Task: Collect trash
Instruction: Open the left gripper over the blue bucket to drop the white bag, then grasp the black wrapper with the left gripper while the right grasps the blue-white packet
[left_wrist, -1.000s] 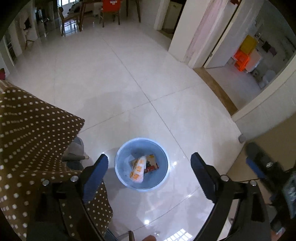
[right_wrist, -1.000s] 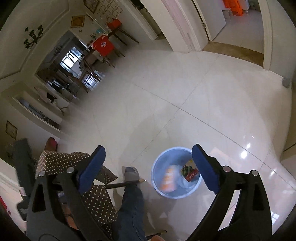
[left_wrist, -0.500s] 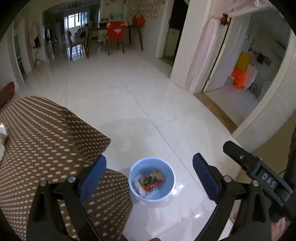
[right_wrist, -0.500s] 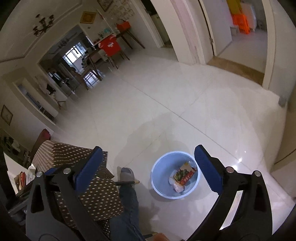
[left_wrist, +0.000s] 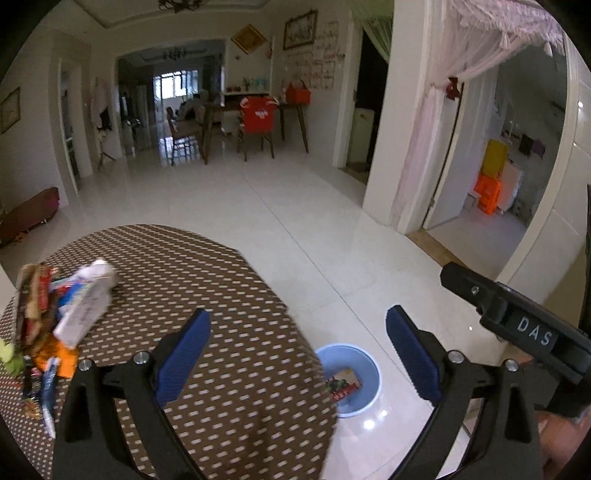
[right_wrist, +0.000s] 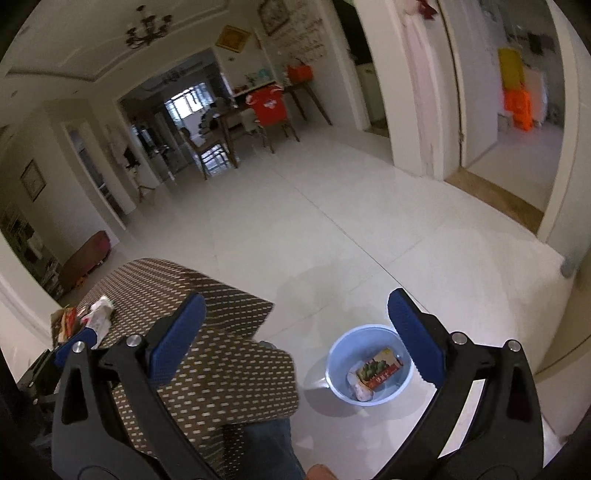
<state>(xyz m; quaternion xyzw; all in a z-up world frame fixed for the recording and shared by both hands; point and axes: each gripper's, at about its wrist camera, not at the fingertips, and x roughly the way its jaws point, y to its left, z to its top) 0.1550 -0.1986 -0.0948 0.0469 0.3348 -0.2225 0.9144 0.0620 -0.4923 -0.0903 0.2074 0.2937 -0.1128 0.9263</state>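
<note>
A light blue bin (left_wrist: 356, 376) stands on the floor beside the table, with a red-and-green packet (left_wrist: 343, 384) in it. It also shows in the right wrist view (right_wrist: 369, 365), holding that packet (right_wrist: 378, 371) and a pale wrapper (right_wrist: 360, 391). A pile of trash (left_wrist: 55, 317) lies at the left of the brown dotted tablecloth (left_wrist: 207, 302); it shows small in the right wrist view (right_wrist: 86, 321). My left gripper (left_wrist: 297, 354) is open and empty above the table's edge. My right gripper (right_wrist: 295, 343) is open and empty, high above the floor.
The right gripper's body (left_wrist: 517, 328) shows at the right of the left wrist view. A person's leg in jeans (right_wrist: 266, 446) is below the table edge. White tiled floor (right_wrist: 332, 229) stretches to a dining table with chairs (right_wrist: 258, 118). Doorways open on the right.
Both grippers have risen and tilted up from looking down at the bin. The tabletop and its trash pile have come into view. Both jaws stay open.
</note>
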